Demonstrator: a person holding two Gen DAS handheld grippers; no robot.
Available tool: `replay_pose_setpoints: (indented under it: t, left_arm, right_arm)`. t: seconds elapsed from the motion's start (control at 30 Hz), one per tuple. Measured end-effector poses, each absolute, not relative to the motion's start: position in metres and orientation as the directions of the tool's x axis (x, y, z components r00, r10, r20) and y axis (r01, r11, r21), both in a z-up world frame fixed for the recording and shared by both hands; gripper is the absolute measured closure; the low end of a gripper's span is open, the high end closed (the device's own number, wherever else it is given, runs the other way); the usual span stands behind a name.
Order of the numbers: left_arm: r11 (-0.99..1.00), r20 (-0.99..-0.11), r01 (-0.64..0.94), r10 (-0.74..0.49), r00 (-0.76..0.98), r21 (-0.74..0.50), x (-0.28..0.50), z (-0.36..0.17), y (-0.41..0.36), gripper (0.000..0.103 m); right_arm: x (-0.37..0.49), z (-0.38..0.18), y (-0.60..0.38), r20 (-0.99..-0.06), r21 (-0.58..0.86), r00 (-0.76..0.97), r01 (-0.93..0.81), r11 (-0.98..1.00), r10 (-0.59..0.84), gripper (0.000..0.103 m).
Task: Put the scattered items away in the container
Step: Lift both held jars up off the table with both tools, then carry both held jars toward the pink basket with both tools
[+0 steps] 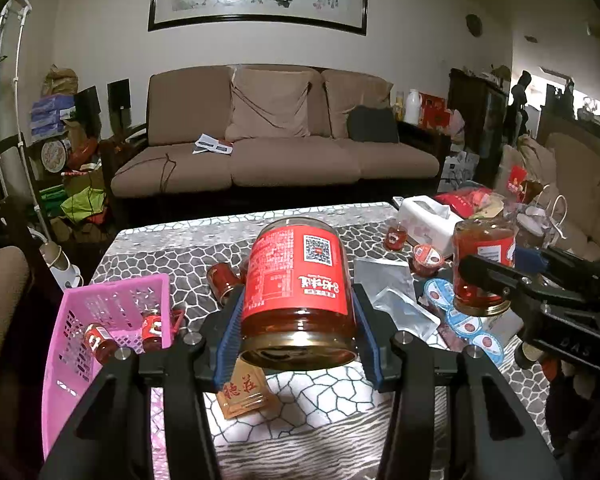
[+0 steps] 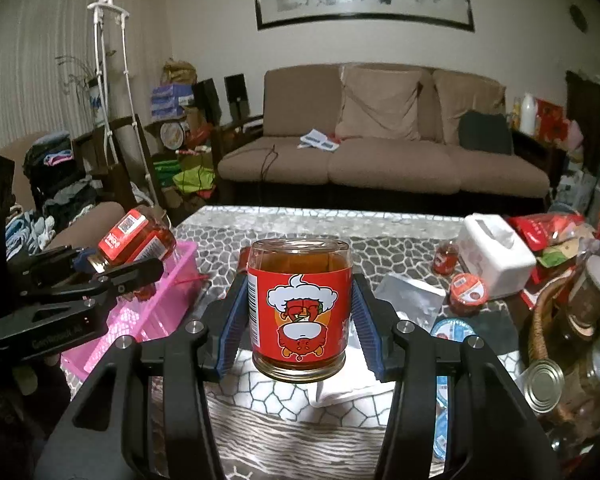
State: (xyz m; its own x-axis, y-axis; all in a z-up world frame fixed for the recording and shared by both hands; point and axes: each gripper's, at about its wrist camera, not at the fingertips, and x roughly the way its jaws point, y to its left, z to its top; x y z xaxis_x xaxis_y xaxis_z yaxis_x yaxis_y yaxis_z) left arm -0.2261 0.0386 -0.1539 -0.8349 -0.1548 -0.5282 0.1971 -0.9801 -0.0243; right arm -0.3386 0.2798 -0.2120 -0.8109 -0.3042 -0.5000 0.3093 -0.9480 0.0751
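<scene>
The left tool is clamped on a red-labelled jar, blue pads pressed to both sides, lid end tipped toward the camera and held clear of the surface. The right tool grips a second jar the same way; its cartoon label reads upside down, so it hangs inverted above the patterned cloth. From the left wrist, the pink basket sits at eight o'clock with two small red bottles inside it. A third small bottle lies on the cloth just beside the basket at ten o'clock. Toward three o'clock lie a silver pouch, small round cups and a white tissue box. A brown sofa stands beyond at twelve o'clock.
</scene>
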Motion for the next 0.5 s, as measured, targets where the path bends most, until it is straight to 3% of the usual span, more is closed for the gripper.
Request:
replay_pose_setpoints:
  t: [0.5]
  left_arm:
    - [-0.977, -0.456, 0.211, -0.174, -0.873, -0.031, -0.197, -0.125, 0.043, 0.053]
  right_arm:
    - [-0.307, -0.180, 0.276, -0.393, 0.080, -0.858, 0.327, -0.942, -0.331, 0.056]
